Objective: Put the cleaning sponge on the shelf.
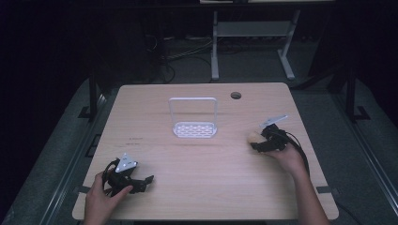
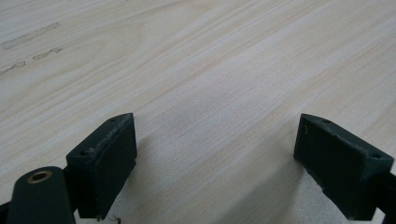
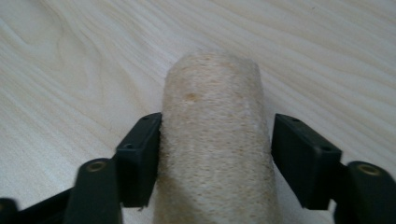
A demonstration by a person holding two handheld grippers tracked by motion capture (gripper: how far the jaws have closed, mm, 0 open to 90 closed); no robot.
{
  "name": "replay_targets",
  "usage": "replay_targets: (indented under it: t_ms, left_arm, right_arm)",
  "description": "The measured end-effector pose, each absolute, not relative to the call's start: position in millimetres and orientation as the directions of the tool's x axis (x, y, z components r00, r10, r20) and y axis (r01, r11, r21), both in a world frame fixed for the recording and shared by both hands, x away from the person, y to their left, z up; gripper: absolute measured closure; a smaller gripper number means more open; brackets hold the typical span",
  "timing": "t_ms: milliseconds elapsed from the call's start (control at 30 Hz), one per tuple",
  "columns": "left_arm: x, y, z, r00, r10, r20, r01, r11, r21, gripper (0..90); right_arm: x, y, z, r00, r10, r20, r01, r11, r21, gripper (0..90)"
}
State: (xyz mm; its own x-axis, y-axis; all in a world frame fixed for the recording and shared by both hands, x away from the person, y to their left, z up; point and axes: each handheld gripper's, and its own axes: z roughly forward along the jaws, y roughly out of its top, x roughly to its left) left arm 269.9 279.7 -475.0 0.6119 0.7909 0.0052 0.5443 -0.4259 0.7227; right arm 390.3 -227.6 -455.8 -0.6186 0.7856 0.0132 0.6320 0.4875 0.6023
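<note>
Right tool (image 3: 217, 154) straddles the loofah roll (image 3: 212, 140) on the table (image 3: 70, 70).

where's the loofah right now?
The loofah sits between the right gripper jaws on the table's right side in the high view, right of the white rack.

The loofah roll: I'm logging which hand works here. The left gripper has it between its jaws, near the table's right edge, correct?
Wrong hand. The right gripper has the loofah roll between its jaws, as the right gripper view shows. The left gripper is open over bare table.
</note>
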Motion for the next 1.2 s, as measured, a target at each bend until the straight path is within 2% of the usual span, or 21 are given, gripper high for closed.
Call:
replay_targets:
  t_ms: [467, 1200]
  left_arm:
    - [270, 280, -475, 0.611, 0.791, 0.005, 0.545, -0.425, 0.723, 12.6]
    - [270, 280, -475, 0.612, 0.791, 0.005, 0.544, -0.426, 0.723, 12.7]
  right_arm:
    - [393, -228, -450, -0.62, 0.785, 0.01, 0.628, 0.488, 0.607, 40.9]
    - [418, -205, -429, -0.661, 0.75, 0.015, 0.596, 0.513, 0.618, 41.1]
